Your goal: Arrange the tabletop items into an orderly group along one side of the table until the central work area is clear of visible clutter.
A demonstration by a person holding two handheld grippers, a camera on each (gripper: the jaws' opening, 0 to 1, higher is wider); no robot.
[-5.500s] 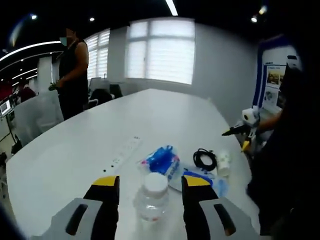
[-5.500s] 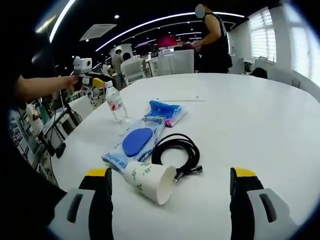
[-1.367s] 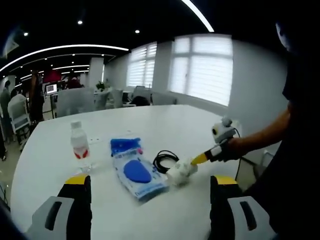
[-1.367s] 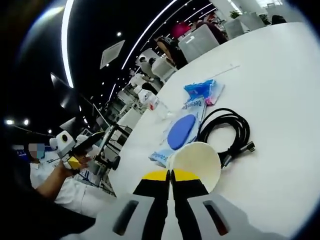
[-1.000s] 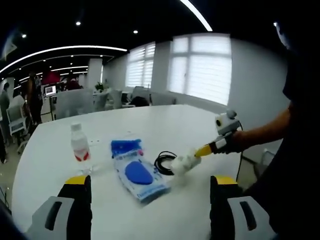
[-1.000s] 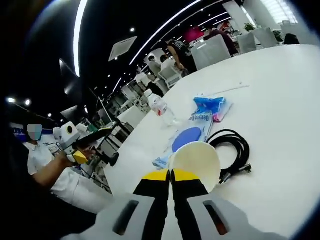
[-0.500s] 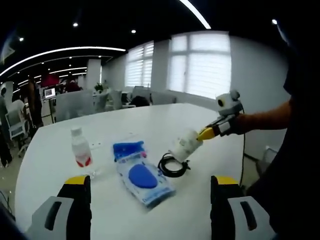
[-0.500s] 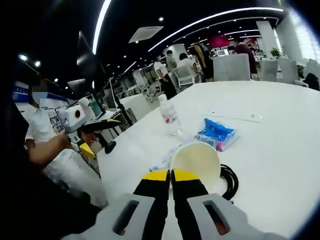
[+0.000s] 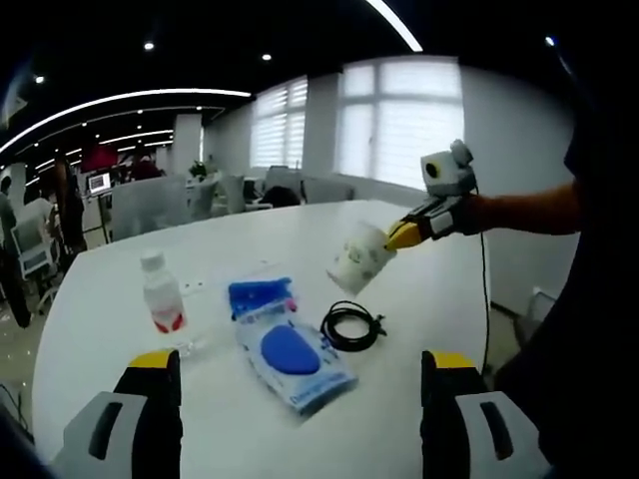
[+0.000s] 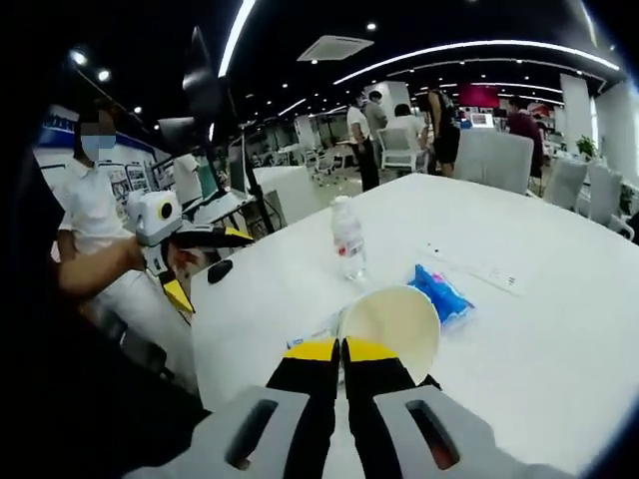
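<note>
Table [image 9: 300, 225]: big, white, landmark for all below.
Wipes pack [image 9: 291, 351]: near table's front edge, flat, soft, prob. slippery film; pinch at edge.
Blue pouch [image 9: 261, 295]: touching wipes pack, far side.
Bottle [image 9: 162, 297]: upright, capped, looks nearly empty; light, tips easy, grab at body.
Cable coil [image 9: 350, 325]: floppy, beside wipes pack.
Paper cup [image 9: 359, 258]: held above table over coil, tilted, inside empty [image 10: 391, 320]. Thin wall crushes easy.
R gripper [image 10: 340, 351]: jaws closed, pinching cup rim.
L gripper [image 9: 298, 367]: jaws wide apart, holding nothing.
</note>
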